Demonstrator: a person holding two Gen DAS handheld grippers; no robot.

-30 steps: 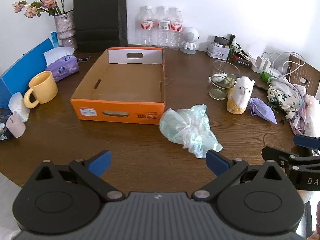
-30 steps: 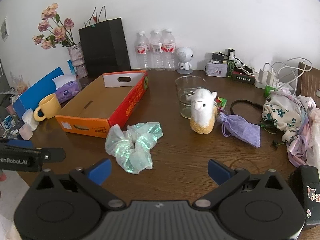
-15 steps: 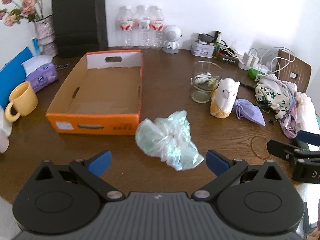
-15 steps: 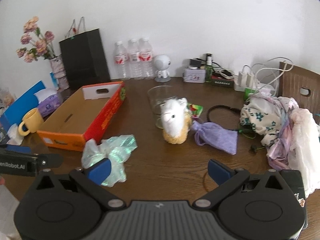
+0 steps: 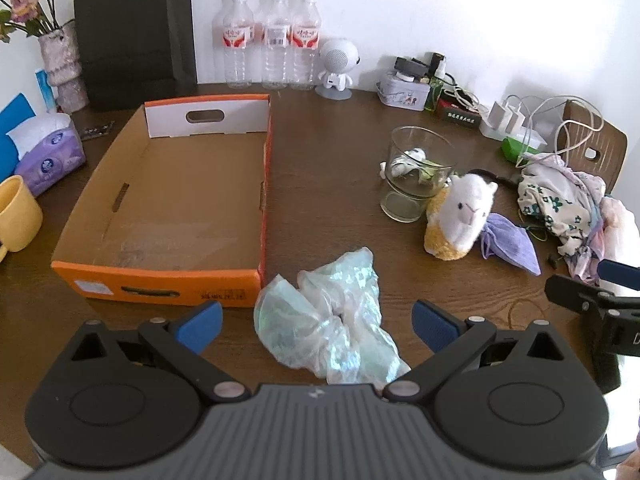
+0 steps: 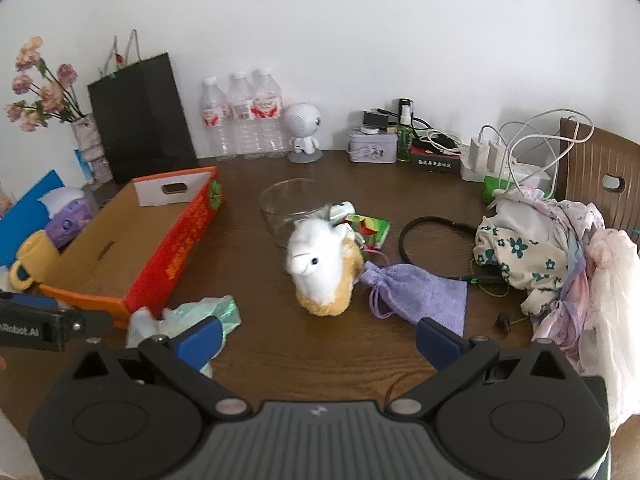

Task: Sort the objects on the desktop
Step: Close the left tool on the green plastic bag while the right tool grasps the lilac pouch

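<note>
An empty orange cardboard box (image 5: 160,200) lies on the brown table, also in the right wrist view (image 6: 132,256). A crumpled clear plastic bag (image 5: 332,320) lies just right of its near corner, between the fingers of my open left gripper (image 5: 318,326). A white and yellow alpaca plush (image 6: 320,272) stands ahead of my open, empty right gripper (image 6: 318,338), next to a purple drawstring pouch (image 6: 416,294) and a glass cup (image 5: 416,172). The plush (image 5: 460,216) also shows in the left wrist view.
Water bottles (image 5: 272,44), a black paper bag (image 5: 136,28), a white robot figure (image 5: 336,68) and chargers with cables (image 6: 504,152) line the back. A yellow mug (image 5: 16,216) and tissue pack (image 5: 48,156) sit left. Clothes (image 6: 552,248) pile right, by a black headband (image 6: 432,228).
Both grippers have shifted right and forward. The plastic bag now sits between the left fingers; the alpaca plush is centred before the right gripper. Nothing has been grasped.
</note>
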